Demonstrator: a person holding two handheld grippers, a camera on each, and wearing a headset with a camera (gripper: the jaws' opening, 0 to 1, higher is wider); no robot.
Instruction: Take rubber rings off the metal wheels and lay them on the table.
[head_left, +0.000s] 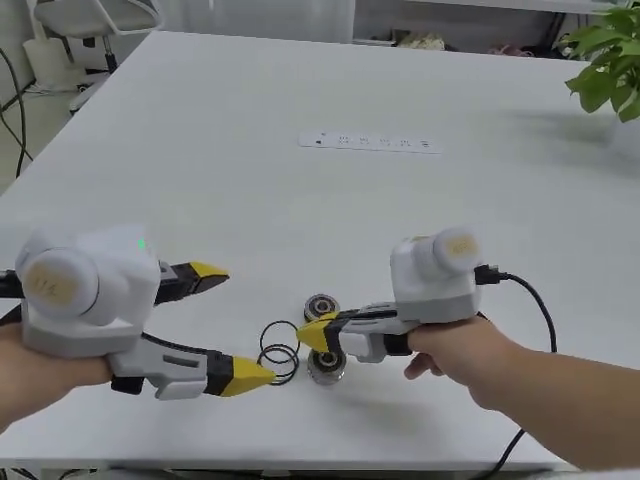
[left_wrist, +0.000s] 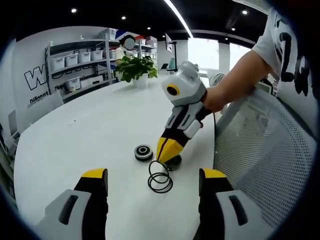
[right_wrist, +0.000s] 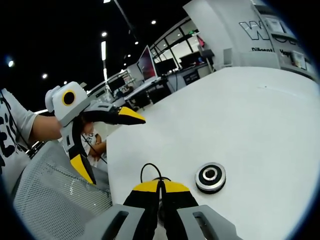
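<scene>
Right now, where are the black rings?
The rings lie on the table in the head view, between the open left tongs and the right tongs, just left of the two wheels.

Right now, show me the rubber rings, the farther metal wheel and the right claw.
rubber rings (head_left: 279, 352): head view, where the black loops overlap.
farther metal wheel (head_left: 321, 306): head view, on its hub.
right claw (head_left: 302, 336): head view, at its closed yellow tips.

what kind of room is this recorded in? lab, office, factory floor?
Most likely an open-plan office or lab workspace, not a factory floor: a large white table, wall shelves of storage bins, desks with monitors, and a potted plant.
</scene>
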